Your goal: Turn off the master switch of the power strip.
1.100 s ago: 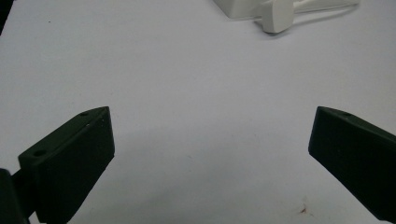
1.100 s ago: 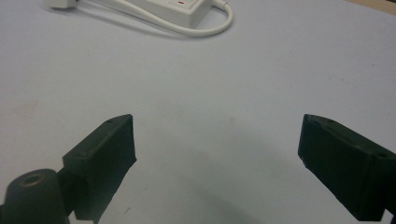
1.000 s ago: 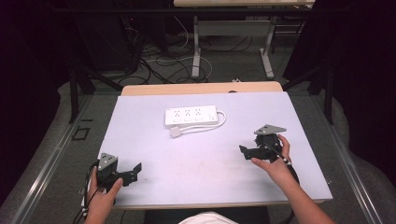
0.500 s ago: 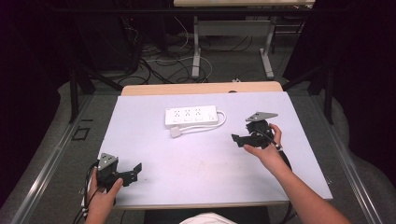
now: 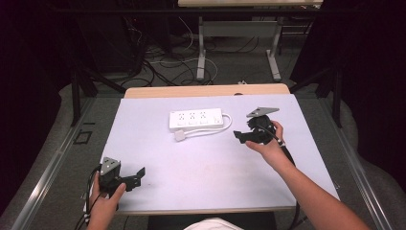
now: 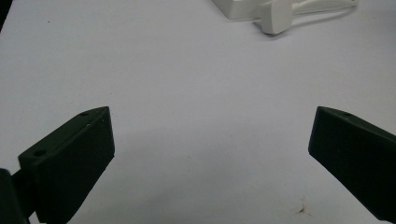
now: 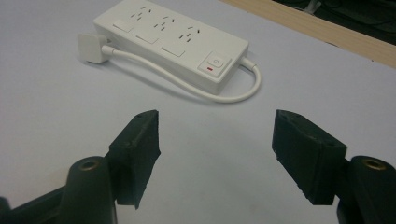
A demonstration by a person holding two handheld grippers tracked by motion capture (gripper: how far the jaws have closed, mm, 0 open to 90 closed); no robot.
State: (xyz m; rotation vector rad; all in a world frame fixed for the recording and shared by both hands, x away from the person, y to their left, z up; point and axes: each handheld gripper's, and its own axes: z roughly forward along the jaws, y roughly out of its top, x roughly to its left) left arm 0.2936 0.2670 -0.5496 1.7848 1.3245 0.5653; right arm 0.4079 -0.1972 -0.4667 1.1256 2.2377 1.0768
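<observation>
The power strip (image 5: 196, 120) lies at the upper middle of the table (image 5: 210, 177), cord looped beside it. The right gripper (image 5: 242, 136), just right of it, empty, its jaws just closing toward a half-wide gap, seemingly narrowing to fit the cord. The left gripper (image 5: 139, 173) waits wide open at lower left

Both tongs are matte black. The left tongs (image 5: 140, 171) carry a grey three-cornered plate on top, and a black cable trails from them by the wrist. The right tongs (image 5: 238, 135) bear the same grey plate and a black cable. Their jaws are blocky wedges with small screw holes; round brass-coloured bushings sit at the right pair's base. Forearms are bare.
</observation>
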